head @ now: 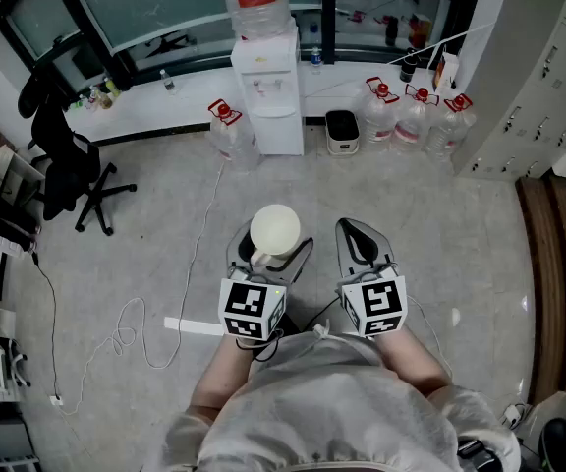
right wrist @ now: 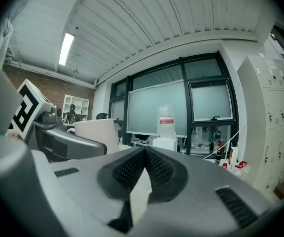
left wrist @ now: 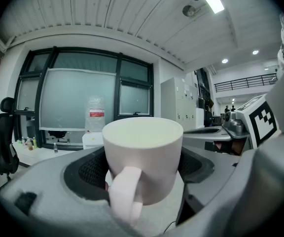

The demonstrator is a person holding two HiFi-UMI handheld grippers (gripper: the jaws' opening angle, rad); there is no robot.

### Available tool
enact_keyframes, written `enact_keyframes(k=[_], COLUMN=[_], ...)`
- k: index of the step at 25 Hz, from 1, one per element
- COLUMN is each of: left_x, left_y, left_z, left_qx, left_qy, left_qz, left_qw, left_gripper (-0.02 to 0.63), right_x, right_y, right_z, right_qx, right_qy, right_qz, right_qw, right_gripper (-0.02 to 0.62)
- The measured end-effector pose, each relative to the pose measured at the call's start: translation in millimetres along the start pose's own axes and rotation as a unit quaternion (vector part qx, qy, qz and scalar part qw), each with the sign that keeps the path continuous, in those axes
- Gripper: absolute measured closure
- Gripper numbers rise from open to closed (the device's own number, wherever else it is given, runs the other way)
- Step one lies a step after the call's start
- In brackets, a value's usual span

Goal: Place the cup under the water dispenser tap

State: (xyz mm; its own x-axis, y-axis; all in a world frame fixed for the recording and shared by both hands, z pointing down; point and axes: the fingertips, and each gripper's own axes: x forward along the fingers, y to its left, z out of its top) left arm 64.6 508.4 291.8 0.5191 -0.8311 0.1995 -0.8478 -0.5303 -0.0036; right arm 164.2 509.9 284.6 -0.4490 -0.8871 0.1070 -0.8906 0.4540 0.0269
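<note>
A white cup point(head: 275, 230) with a handle sits upright between the jaws of my left gripper point(head: 273, 250), which is shut on its sides. In the left gripper view the cup point(left wrist: 143, 152) fills the middle, with its handle point(left wrist: 125, 194) turned toward the camera. The white water dispenser point(head: 266, 87), with a bottle on top, stands against the far window wall, well ahead of both grippers. It shows small behind the cup as the dispenser point(left wrist: 93, 132), and in the right gripper view as the dispenser point(right wrist: 165, 138). My right gripper point(head: 354, 232) is beside the left one, shut and holding nothing, as the right gripper point(right wrist: 144, 153) also shows.
Several water jugs point(head: 416, 116) stand right of the dispenser, and one jug point(head: 226, 131) stands to its left. A small bin point(head: 342, 132) sits beside it. A black office chair point(head: 67, 165) is at the left, lockers point(head: 548, 67) at the right, and a cable point(head: 136, 327) trails on the floor.
</note>
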Motion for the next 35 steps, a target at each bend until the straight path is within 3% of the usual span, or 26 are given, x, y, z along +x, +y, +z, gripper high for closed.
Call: enact_keyframes(k=[18, 25, 35], left_x=[32.1, 53.9, 138.4], left_y=[13.8, 53.4, 151.2], left_z=[-21.9, -30.8, -30.2], left_qx=[-0.012, -0.019, -0.044], left_qy=[0.021, 0.027, 0.041], left_qz=[0.005, 0.007, -0.042], left_qw=[0.9997, 0.9994, 0.9973], left_gripper=[0.167, 0.167, 0.167], right_x=[16.7, 59.3, 182.0], right_y=[-24.3, -27.0, -38.8], right_z=[-31.3, -38.1, -33.4], right_qx=[0.027, 0.038, 0.044], right_qy=[0.012, 0.022, 0.05], right_qz=[-0.012, -0.013, -0.047], right_qw=[1.0, 0.999, 0.997], right_gripper=[0.568, 0.568, 0.568])
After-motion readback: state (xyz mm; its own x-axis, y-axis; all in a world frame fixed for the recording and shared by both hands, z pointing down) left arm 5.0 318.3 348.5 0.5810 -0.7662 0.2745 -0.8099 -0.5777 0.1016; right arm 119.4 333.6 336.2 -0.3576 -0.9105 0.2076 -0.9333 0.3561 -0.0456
